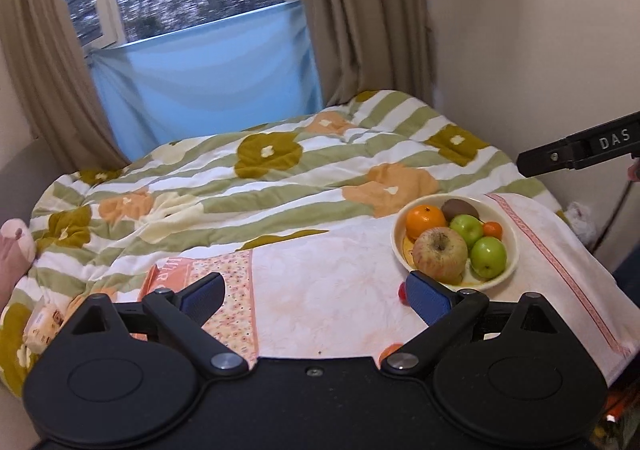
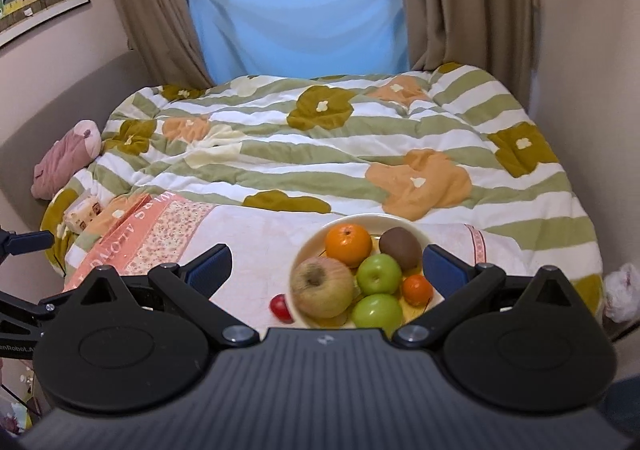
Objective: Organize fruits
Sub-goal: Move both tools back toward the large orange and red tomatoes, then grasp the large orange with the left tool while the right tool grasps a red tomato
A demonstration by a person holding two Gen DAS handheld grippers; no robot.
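A cream bowl (image 1: 510, 246) (image 2: 400, 220) sits on a pale pink cloth (image 1: 328, 290) at the foot of the bed. It holds an orange (image 1: 425, 221) (image 2: 348, 244), a brown kiwi (image 1: 460, 208) (image 2: 401, 247), two green apples (image 1: 488, 256) (image 2: 379, 273), a large yellow-red apple (image 1: 440, 253) (image 2: 322, 287) and a small tangerine (image 1: 493, 228) (image 2: 417, 289). A small red fruit (image 2: 281, 307) (image 1: 401, 292) lies on the cloth just left of the bowl. My left gripper (image 1: 316, 298) is open, left of the bowl. My right gripper (image 2: 328, 268) is open above the bowl, holding nothing.
A striped flowered duvet (image 1: 280, 170) (image 2: 320, 146) covers the bed up to the curtained window. An orange book (image 1: 168, 278) (image 2: 120, 246) and a tissue pack (image 1: 42, 324) (image 2: 82, 214) lie at the left. A pink plush (image 2: 66, 158) rests by the headboard. A wall runs along the right.
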